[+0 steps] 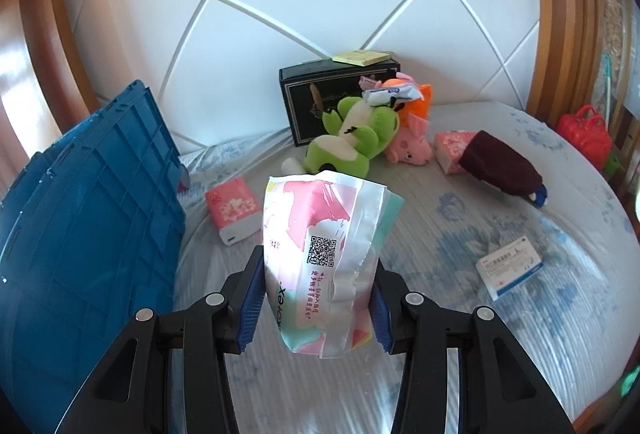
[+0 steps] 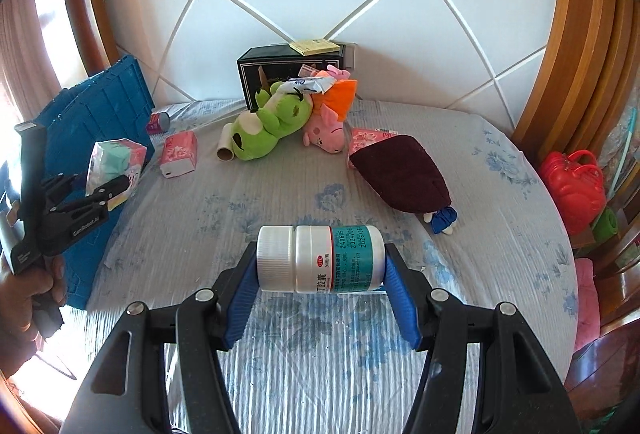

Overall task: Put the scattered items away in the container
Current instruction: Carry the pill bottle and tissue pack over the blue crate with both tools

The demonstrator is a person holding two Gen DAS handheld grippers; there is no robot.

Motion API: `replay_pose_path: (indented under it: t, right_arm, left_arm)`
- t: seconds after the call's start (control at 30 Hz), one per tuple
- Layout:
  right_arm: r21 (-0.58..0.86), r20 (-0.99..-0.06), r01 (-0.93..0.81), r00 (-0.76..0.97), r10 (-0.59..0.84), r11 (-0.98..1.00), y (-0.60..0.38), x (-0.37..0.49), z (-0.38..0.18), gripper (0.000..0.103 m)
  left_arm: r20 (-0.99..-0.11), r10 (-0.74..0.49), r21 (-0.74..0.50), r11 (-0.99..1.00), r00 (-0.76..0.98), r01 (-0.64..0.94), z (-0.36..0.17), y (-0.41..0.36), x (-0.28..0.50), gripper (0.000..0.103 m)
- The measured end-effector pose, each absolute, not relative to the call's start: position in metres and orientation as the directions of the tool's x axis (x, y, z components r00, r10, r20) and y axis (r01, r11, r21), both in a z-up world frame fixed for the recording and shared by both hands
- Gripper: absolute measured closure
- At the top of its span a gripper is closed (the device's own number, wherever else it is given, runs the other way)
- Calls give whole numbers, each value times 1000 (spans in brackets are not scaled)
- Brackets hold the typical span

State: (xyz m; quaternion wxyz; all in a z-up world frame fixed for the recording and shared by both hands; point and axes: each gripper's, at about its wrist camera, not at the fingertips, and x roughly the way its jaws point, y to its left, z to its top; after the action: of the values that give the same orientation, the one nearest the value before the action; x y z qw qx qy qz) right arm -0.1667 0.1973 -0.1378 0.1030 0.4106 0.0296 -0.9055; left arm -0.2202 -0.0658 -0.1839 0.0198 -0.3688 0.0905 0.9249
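My left gripper (image 1: pixel 316 290) is shut on a pink and white plastic pad packet (image 1: pixel 324 258), held above the bed just right of the blue crate (image 1: pixel 88 218). It also shows in the right wrist view (image 2: pixel 114 169), beside the crate (image 2: pixel 96 121). My right gripper (image 2: pixel 320 266) is shut on a white medicine bottle (image 2: pixel 320 258) with a teal label, held sideways above the bed. On the bed lie a green plush (image 1: pixel 352 137), a pink pig plush (image 1: pixel 408 145), two pink tissue packs (image 1: pixel 234 211) (image 1: pixel 452 149), a maroon cloth (image 1: pixel 500 163) and a white medicine box (image 1: pixel 510 266).
A black box (image 1: pixel 320 97) with a yellow pad on top stands against the white headboard. A cardboard tube (image 2: pixel 226 145) and a small can (image 2: pixel 158 121) lie near the crate. A red bag (image 2: pixel 572 181) sits off the bed's right edge. Wooden frame on both sides.
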Motion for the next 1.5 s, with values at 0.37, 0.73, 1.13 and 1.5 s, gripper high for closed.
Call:
replay_pose_path:
  t: [0.37, 0.73, 1.13, 1.5]
  right_arm:
    - [52, -706, 301, -664, -248, -952, 203, -167, -122, 45]
    - [52, -685, 394, -655, -320, -918, 170, -181, -111, 45]
    - [11, -656, 379, -696, -292, -925, 85, -171, -77, 45]
    - [-48, -619, 430, -721, -311, -902, -38, -161, -37, 45]
  left_arm:
    - [-666, -40, 94, -995, -745, -31, -135, -47, -174, 58]
    - [-637, -99, 100, -994, -764, 45, -108, -68, -146, 58]
    - [-561, 0, 28, -999, -828, -20, -62, -146, -145, 58]
    - [-525, 84, -28, -996, -847, -81, -41, -238, -151, 58]
